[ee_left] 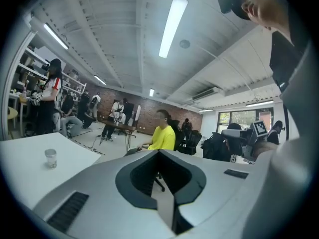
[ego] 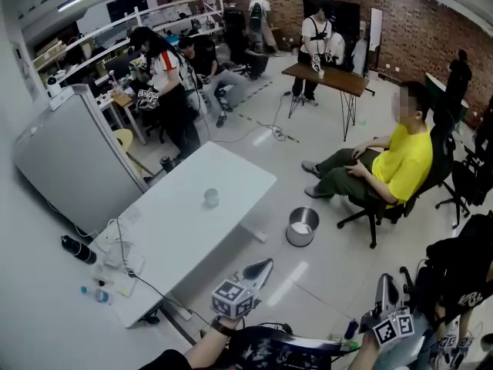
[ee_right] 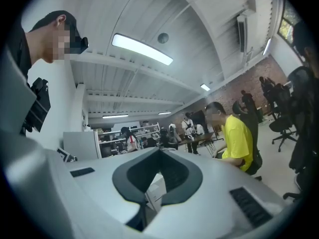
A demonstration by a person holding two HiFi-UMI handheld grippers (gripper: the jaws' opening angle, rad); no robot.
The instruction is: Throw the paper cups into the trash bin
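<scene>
While the cup [ego: 211,197] sits untouched on the table [ego: 239,172], apart from the trash bin [ego: 302,227], the left gripper [ego: 264,266] and right gripper [ego: 384,281] hang closed, empty.

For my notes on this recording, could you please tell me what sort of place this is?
Likely a shared lab or workshop: open shelves, a brick wall, a white table and office chairs.

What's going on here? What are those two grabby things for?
A person holds a grabber in each hand: the left gripper and the right gripper. Both are shut and empty, close to the person's body. One paper cup stands on the white table, not picked up yet. The trash bin sits on the floor beside the table.
</scene>
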